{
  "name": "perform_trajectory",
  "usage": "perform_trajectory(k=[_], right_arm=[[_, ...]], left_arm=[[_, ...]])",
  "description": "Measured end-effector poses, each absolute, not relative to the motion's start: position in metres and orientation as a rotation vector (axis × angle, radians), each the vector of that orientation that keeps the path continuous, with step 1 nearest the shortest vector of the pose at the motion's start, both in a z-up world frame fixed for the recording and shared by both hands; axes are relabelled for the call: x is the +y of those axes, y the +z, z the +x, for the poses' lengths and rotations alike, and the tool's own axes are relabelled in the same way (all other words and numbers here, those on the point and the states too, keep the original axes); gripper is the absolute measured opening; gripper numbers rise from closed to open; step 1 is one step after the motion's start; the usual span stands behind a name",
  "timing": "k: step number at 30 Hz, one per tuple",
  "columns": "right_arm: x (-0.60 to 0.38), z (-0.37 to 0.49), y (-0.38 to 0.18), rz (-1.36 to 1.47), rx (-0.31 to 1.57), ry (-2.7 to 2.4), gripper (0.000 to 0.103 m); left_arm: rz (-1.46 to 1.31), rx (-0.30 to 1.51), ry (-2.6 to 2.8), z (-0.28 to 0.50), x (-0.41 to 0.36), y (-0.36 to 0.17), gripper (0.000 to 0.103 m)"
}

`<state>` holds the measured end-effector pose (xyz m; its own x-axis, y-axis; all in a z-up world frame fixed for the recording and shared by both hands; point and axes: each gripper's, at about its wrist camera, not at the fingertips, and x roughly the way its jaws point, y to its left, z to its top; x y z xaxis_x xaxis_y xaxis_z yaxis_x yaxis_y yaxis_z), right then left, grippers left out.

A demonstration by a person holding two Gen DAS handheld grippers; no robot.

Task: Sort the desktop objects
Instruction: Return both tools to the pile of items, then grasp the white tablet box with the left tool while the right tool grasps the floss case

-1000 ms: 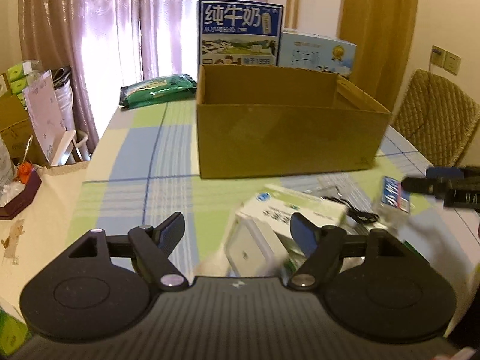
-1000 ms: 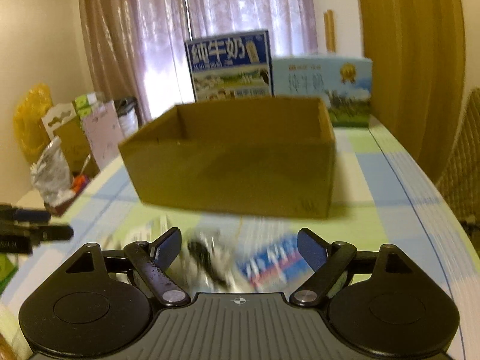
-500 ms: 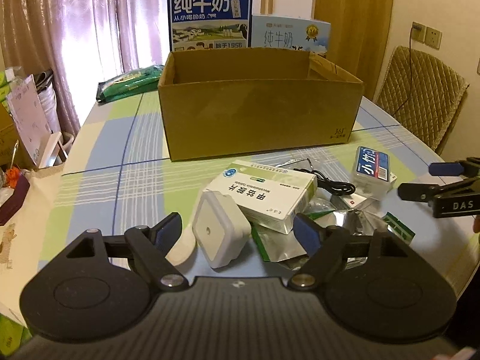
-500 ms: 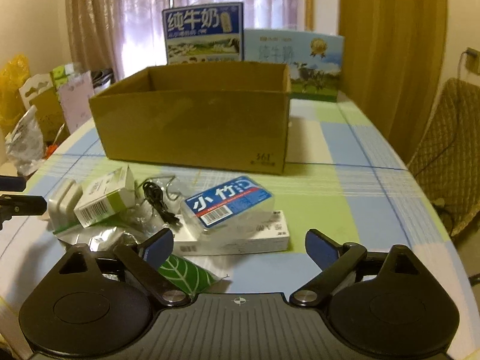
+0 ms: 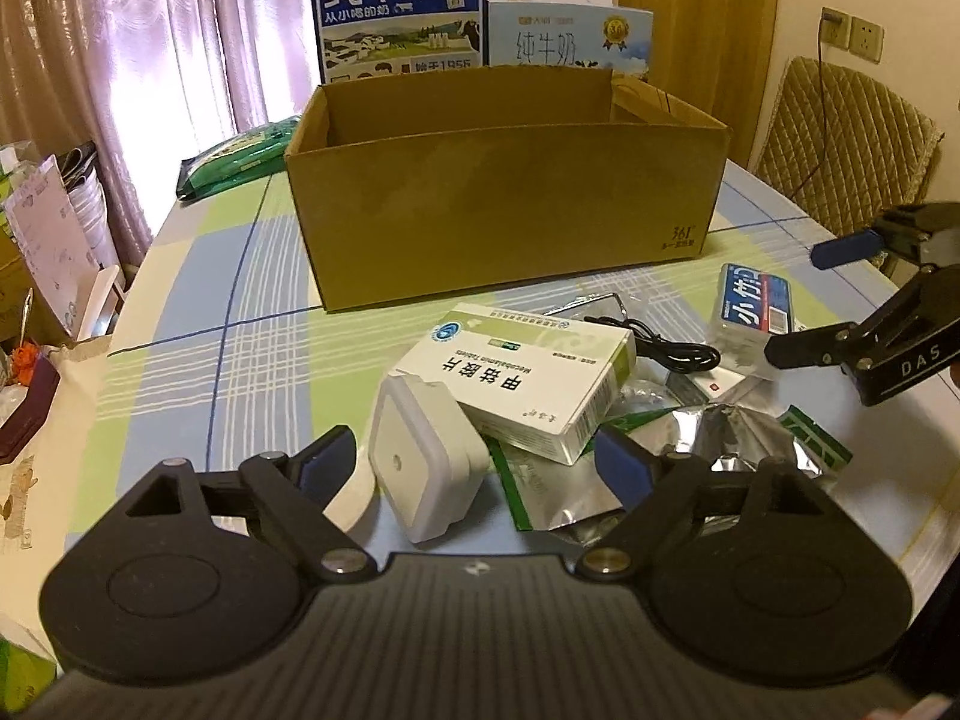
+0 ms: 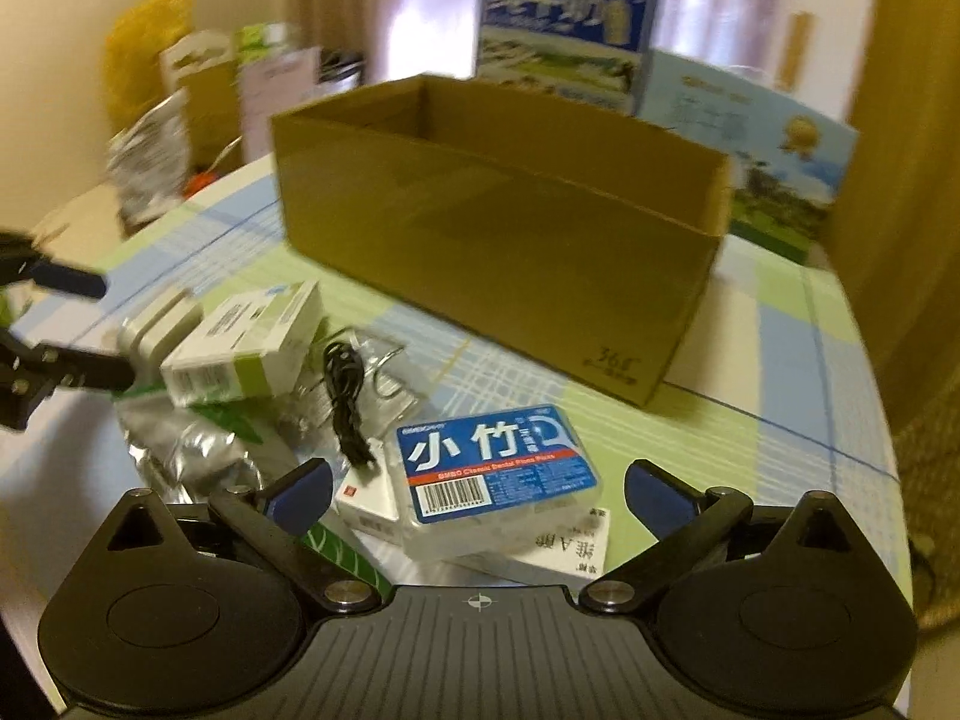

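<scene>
1. On the desk (image 5: 180,312), under a blue, green and white checked cloth, an open cardboard box (image 5: 504,204) sits toward the far edge; no contents visible from either wrist view.
2. Behind the box, at the far edge: two milk cartons, dark blue (image 5: 399,12) and light blue (image 5: 570,36). Green packet (image 5: 240,156) lies at the far left corner.
3. Near edge, in front of the box: loose pile of small items, all outside the box.
4. Left gripper (image 5: 474,468): fingers spread wide, holding nothing. White square plug-in unit (image 5: 423,462) lies between the fingertips, nearer the left pad; contact cannot be determined.
5. White-and-green medicine box (image 5: 516,384) leans against the plug-in unit on its far right side, resting partly on silver foil pouches (image 5: 738,438).
6. Black cable (image 5: 666,351) lies coiled just beyond the medicine box, between it and the cardboard box.
7. Right gripper (image 6: 477,492): fingers spread wide, nothing held. Blue-labelled dental floss pick box (image 6: 498,468) sits between the fingertips, apart from both pads.
8. Floss pick box rests on top of a flat white carton (image 6: 564,552); a small white box (image 6: 369,495) touches its left side.
9. Right wrist view is motion-blurred; fine print is not legible.
10. Quilted chair back (image 5: 852,138) stands beyond the right edge of the desk.
</scene>
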<state>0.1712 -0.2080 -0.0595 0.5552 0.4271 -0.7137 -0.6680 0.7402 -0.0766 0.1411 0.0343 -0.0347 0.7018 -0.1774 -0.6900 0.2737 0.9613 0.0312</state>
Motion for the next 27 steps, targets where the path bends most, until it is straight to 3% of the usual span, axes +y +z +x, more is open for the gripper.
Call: perform_trajectory(k=[10, 21, 27], right_arm=[[-0.214, 0.195, -0.069, -0.398, 0.758, 0.738, 0.101], [-0.213, 0.202, -0.075, -0.438, 0.754, 0.786, 0.101], [-0.21, 0.211, -0.079, -0.438, 0.765, 0.811, 0.101]], left_arm=[[0.034, 0.703, -0.284, 0.15, 0.018, -0.027, 0.084], [-0.002, 0.837, -0.191, 0.172, -0.016, -0.037, 0.085], [-0.1, 0.853, -0.09, 0.185, -0.014, -0.038, 0.092]])
